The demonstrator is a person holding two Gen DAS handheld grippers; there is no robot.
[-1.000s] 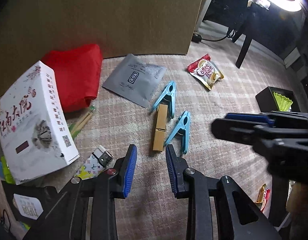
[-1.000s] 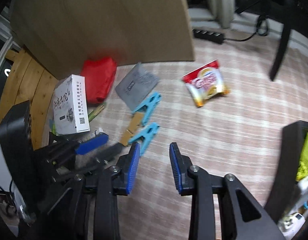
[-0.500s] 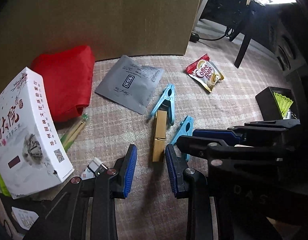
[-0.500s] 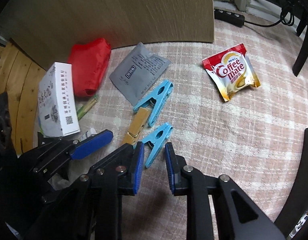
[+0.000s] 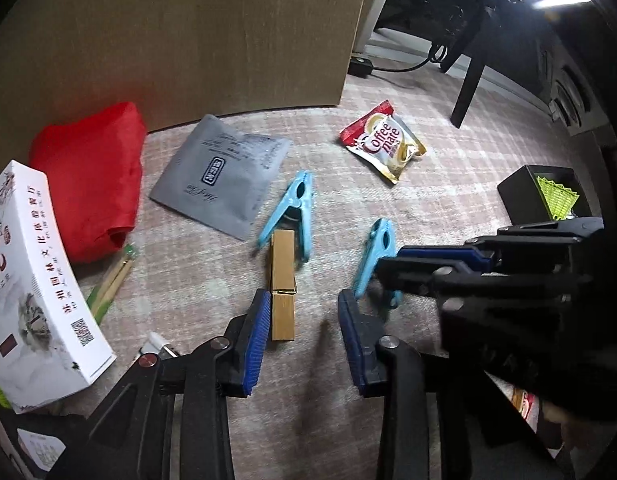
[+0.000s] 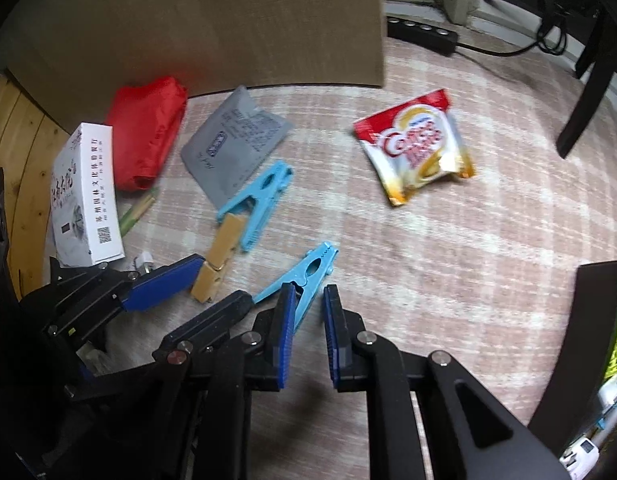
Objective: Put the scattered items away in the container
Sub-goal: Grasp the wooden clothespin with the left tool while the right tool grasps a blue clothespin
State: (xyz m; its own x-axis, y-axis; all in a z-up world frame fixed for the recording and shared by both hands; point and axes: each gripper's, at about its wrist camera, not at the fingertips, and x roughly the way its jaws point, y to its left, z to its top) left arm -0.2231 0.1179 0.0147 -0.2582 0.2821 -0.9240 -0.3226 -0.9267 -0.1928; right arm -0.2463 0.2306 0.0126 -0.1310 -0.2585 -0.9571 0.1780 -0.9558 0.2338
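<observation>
Two light blue clothes pegs, a wooden peg [image 5: 282,280], a grey sachet [image 5: 222,174] and a Coffee mate packet [image 5: 382,146] lie on the checked cloth. My right gripper [image 6: 308,334] is open, its jaws either side of the near blue peg's [image 6: 304,276] handle end, not closed on it. My left gripper [image 5: 302,344] is open and empty, its left pad beside the wooden peg. The far blue peg [image 5: 294,208] lies against the wooden one. A black container [image 5: 542,194] with a yellow-green item stands at the right.
A red cloth bag [image 5: 90,176], a white printed box [image 5: 36,292] and wooden sticks [image 5: 112,284] lie at the left. A cardboard panel [image 5: 188,40] stands behind. A power strip [image 6: 422,32] and a black furniture leg [image 6: 586,108] are beyond the cloth.
My right gripper has moved down and forward to straddle the near blue peg, and its jaws have narrowed. The near blue peg has shifted away from the wooden peg. My left gripper has closed in on the wooden peg.
</observation>
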